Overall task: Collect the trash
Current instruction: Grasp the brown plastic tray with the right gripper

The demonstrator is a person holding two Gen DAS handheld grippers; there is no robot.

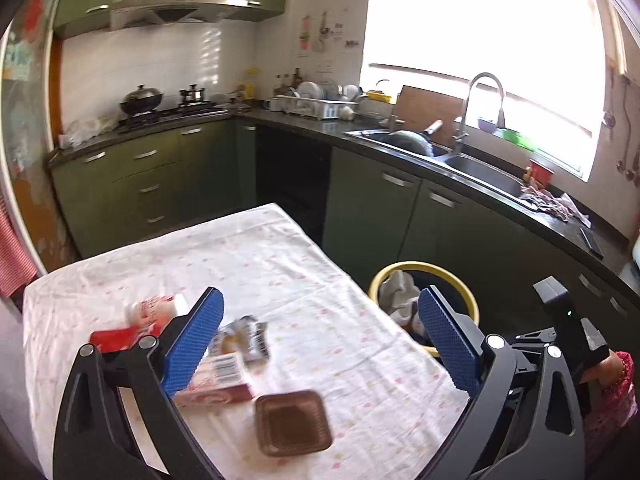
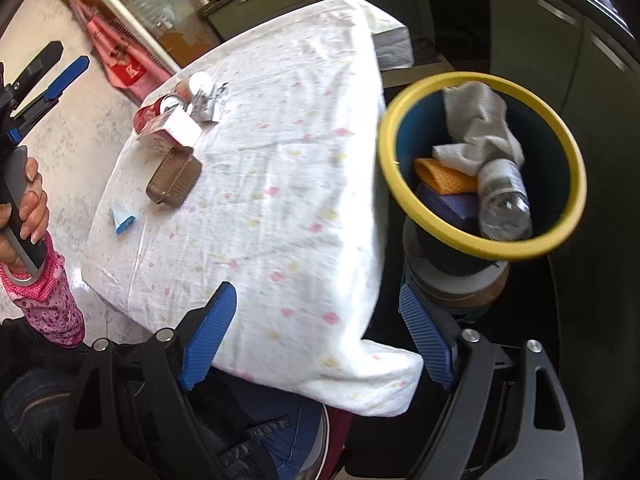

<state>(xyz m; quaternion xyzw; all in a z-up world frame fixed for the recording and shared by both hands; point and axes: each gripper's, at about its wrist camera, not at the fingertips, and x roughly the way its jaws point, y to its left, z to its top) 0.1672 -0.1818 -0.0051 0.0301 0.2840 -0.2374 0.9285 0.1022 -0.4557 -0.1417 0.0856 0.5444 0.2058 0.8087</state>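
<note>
A table with a white flowered cloth (image 1: 280, 272) (image 2: 280, 184) carries trash: a brown plastic tray (image 1: 293, 422) (image 2: 174, 182), a pink-and-maroon carton (image 1: 216, 380) (image 2: 176, 132), a silver wrapper (image 1: 248, 334) (image 2: 210, 100), a red can (image 1: 112, 338) (image 2: 150, 112) and a small blue scrap (image 2: 122, 222). A yellow-rimmed blue bin (image 1: 424, 270) (image 2: 484, 246) beside the table holds a rag, a bottle and paper. My left gripper (image 1: 316, 344) is open and empty above the table; it also shows in the right wrist view (image 2: 56, 70). My right gripper (image 2: 316, 332) is open and empty over the table's near corner.
Green kitchen cabinets (image 1: 368, 216) run behind the table, with a sink (image 1: 476, 168), faucet, dish rack (image 1: 316, 104) and stove with a wok (image 1: 142, 100). A red checked cloth (image 2: 128, 68) hangs at the far side. The person's legs are below the right gripper.
</note>
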